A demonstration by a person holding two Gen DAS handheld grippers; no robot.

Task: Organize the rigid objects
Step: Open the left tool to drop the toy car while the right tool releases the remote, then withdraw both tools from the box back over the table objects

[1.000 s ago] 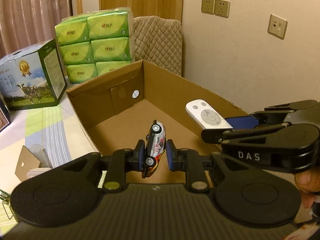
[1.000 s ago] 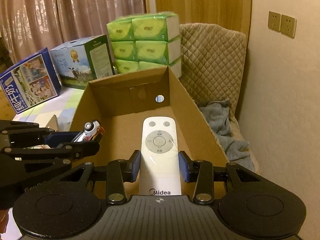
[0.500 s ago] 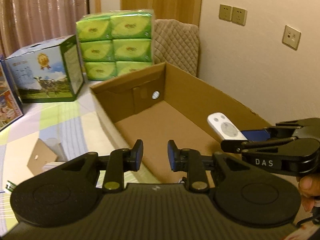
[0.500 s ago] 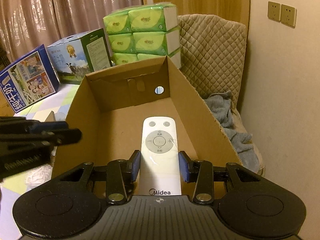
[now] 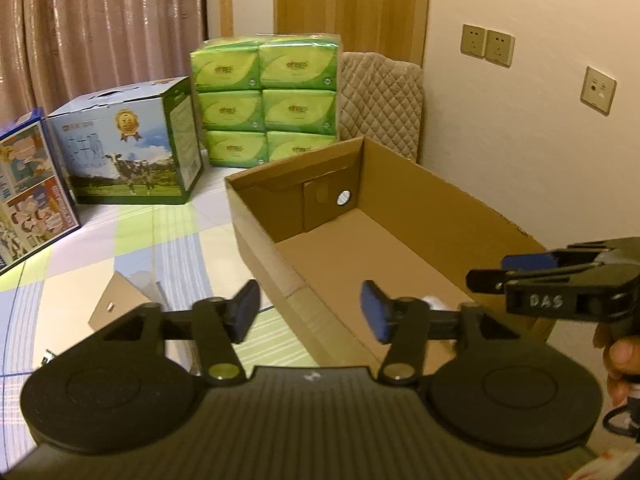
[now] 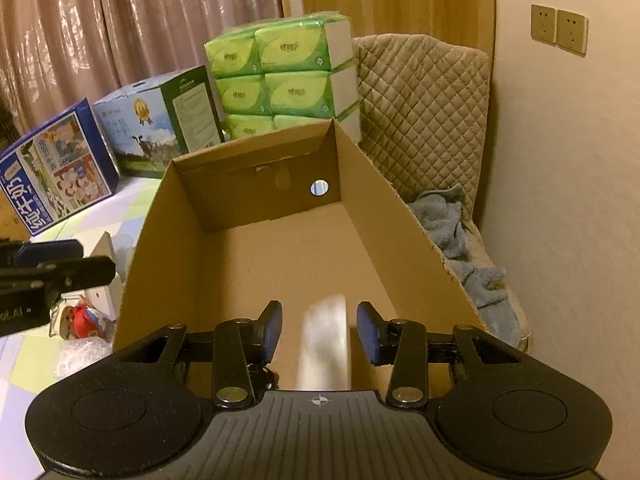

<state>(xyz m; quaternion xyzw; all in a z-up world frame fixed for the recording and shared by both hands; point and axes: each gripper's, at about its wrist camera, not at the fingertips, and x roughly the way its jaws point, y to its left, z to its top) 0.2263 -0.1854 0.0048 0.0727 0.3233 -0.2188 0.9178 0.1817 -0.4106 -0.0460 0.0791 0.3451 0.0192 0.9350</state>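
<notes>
An open cardboard box [image 5: 440, 208] [image 6: 372, 184] stands on the table. My left gripper [image 5: 308, 314] is open and empty above the box's near left wall. My right gripper [image 6: 318, 330] is open over the near end of the box. The white remote [image 6: 326, 344] shows as a blur between and below its fingers, apart from both pads. A small white bit of it [image 5: 434, 300] peeks past my left gripper's right finger. The right gripper also shows side-on in the left wrist view [image 5: 520, 268]. The toy car is out of sight.
Green tissue packs [image 5: 266, 96] and two printed milk cartons [image 5: 128, 144] [image 6: 52, 172] stand behind the box. A small cardboard piece [image 5: 116, 300] lies left of it. A toy figure [image 6: 80, 316] and clear plastic [image 6: 80, 356] lie by the box. A quilted chair with a blue towel [image 6: 452, 220] stands right.
My left gripper let go of the toy car, opened wide and drew back left of the box. My right gripper opened and the remote dropped from it, now blurred.
</notes>
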